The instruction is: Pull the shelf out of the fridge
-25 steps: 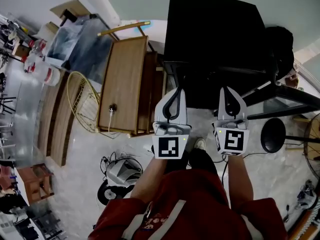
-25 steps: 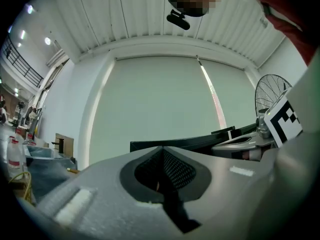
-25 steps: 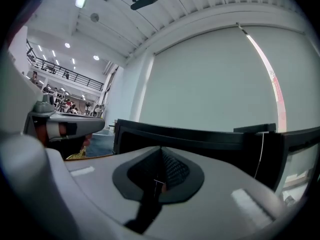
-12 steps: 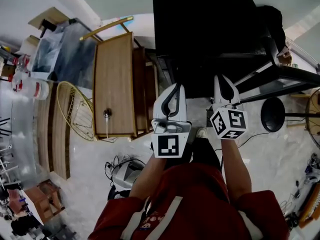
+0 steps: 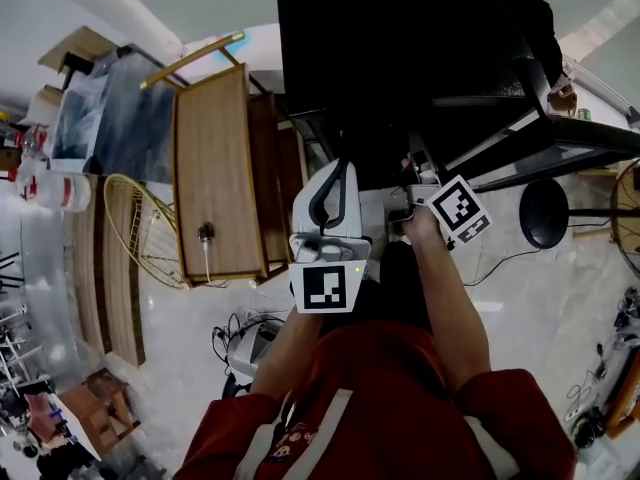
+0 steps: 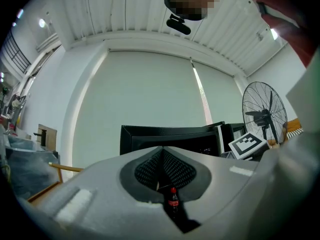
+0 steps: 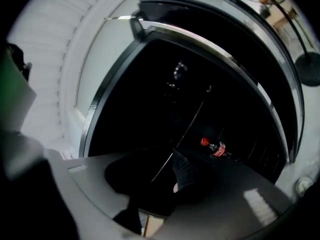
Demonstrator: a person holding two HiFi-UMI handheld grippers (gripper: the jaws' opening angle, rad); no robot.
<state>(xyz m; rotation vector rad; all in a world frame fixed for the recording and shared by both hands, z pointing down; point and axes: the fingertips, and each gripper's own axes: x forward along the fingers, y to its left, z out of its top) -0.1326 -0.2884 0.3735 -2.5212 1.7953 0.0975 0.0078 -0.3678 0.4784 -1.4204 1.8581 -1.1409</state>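
Note:
The black fridge (image 5: pixel 400 58) stands open ahead, its inside dark. My right gripper (image 7: pixel 160 169) reaches into it; in the head view only its tilted marker cube (image 5: pixel 458 208) shows at the opening. Its jaws are opening, with a gap between the pads. A thin pale shelf edge (image 7: pixel 187 129) runs down into that gap, and no pad presses on it. A cola bottle (image 7: pixel 215 147) lies on a dark shelf beyond. My left gripper (image 5: pixel 338 168) is held in front of the fridge, shut and empty; its own view shows the shut jaws (image 6: pixel 162 151) aimed at the fridge (image 6: pixel 170 136).
The fridge door (image 5: pixel 540 143) swings out to the right. A wooden cabinet (image 5: pixel 215 168) and a yellow wire chair (image 5: pixel 140 228) stand to the left. A black stool (image 5: pixel 543 213) and a fan (image 6: pixel 262 116) are on the right. Cables and a device (image 5: pixel 245 343) lie on the floor.
My right gripper has moved forward into the fridge opening and rolled, so its cube now sits tilted. The left gripper has drifted slightly left and stays shut.

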